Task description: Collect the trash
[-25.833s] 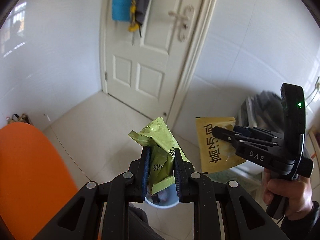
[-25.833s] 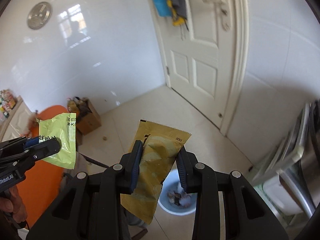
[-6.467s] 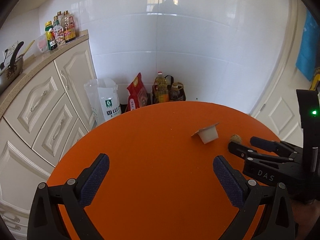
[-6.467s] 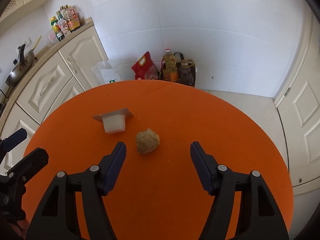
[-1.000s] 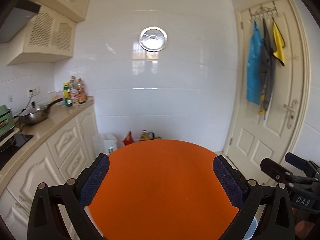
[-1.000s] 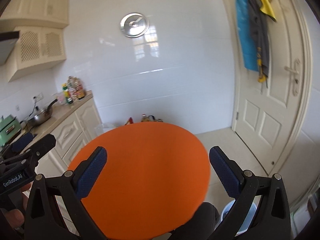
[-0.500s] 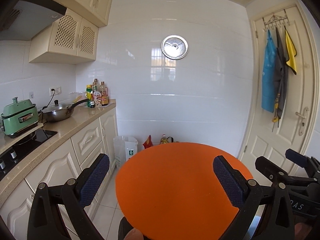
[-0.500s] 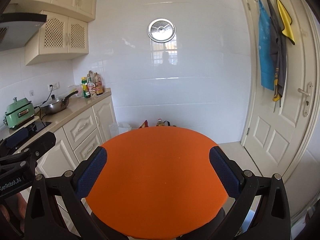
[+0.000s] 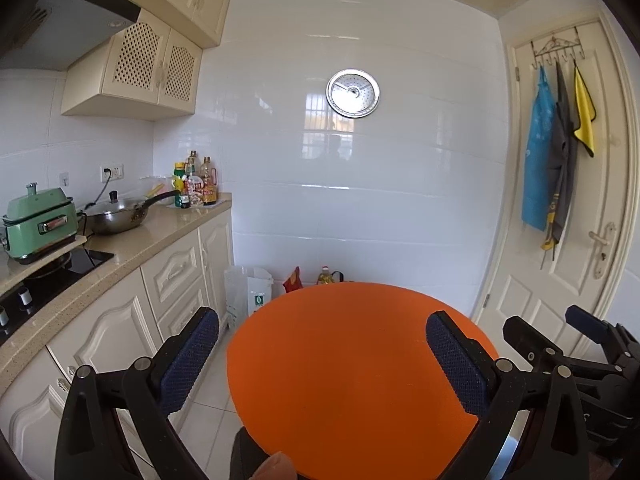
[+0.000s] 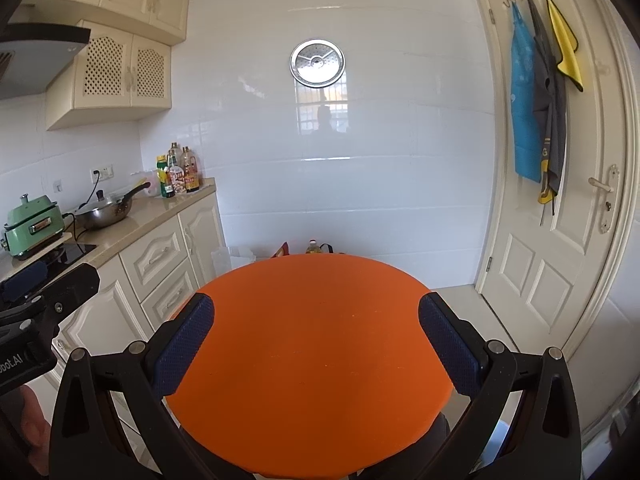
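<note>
The round orange table [image 9: 352, 360] fills the lower middle of both views [image 10: 312, 352], with no trash showing on its top. My left gripper [image 9: 320, 360] is open and empty, held above the table's near side. My right gripper [image 10: 316, 344] is open and empty, also above the table. The right gripper shows at the right edge of the left wrist view [image 9: 568, 348]. The left gripper shows at the left edge of the right wrist view [image 10: 48, 292]. A sliver of a pale bin [image 10: 505, 436] shows on the floor low right, mostly hidden.
A kitchen counter [image 9: 132, 244] runs along the left with a green cooker [image 9: 38, 222], a wok [image 9: 116, 218] and bottles [image 9: 196, 184]. Bags and oil bottles [image 9: 296, 278] stand on the floor behind the table. A white door [image 10: 560, 216] with hanging cloths is at right.
Both grippers have pulled back and tilted up from the table, so more of the kitchen and counter shows. Both stay open and empty.
</note>
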Demonstrator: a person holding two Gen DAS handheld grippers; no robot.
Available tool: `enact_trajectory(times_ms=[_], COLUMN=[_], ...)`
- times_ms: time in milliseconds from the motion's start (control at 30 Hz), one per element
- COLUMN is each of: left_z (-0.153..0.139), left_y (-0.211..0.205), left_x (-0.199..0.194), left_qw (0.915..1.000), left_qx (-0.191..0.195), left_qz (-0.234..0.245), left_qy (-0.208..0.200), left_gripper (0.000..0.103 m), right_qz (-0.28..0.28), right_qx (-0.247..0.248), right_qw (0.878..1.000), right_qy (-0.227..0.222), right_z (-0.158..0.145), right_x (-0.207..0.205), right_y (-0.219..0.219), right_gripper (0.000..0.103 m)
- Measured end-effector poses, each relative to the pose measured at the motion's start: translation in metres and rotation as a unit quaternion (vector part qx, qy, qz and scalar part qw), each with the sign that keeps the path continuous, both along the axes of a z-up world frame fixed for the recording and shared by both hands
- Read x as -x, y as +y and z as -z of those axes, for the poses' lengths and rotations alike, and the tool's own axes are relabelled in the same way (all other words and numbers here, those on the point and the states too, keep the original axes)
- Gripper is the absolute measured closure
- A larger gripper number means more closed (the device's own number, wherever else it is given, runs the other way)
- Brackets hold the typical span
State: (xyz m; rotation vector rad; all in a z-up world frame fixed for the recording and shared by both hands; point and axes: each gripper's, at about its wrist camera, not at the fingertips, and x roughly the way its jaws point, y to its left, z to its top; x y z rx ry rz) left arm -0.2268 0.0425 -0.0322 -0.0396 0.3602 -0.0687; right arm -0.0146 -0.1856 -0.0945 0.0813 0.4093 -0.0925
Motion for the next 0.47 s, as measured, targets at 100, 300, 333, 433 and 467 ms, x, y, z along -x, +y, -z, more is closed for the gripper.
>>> enact_trajectory(times_ms=[100, 300, 333, 433, 467], left_z=[0.001, 0.007, 0.008, 0.011, 0.011], left_y=[0.002, 0.002, 0.0, -0.007, -0.009], left_x=[-0.004, -0.005, -0.003, 0.001, 0.002], left_qw=[1.0, 0.9997, 0.9996, 0.9995, 0.9996], left_qx=[0.003, 0.021, 0.023, 0.028, 0.027], left_qz=[0.004, 0.012, 0.012, 0.014, 0.013], left_qy=[0.004, 0.007, 0.006, 0.005, 0.004], left_gripper=[0.001, 0.001, 0.001, 0.001, 0.001], right_qz=[-0.001, -0.005, -0.005, -0.008, -0.009], right_qx=[0.002, 0.006, 0.006, 0.005, 0.005], right_qw=[1.0, 1.0, 1.0, 1.0, 1.0], right_qy=[0.001, 0.0, 0.0, 0.002, 0.003], right_z=[0.0, 0.0, 0.0, 0.001, 0.001], right_x=[-0.001, 0.0, 0.0, -0.001, -0.001], right_y=[0.003, 0.008, 0.009, 0.011, 0.011], right_gripper=[0.0, 0.0, 0.0, 0.0, 0.0])
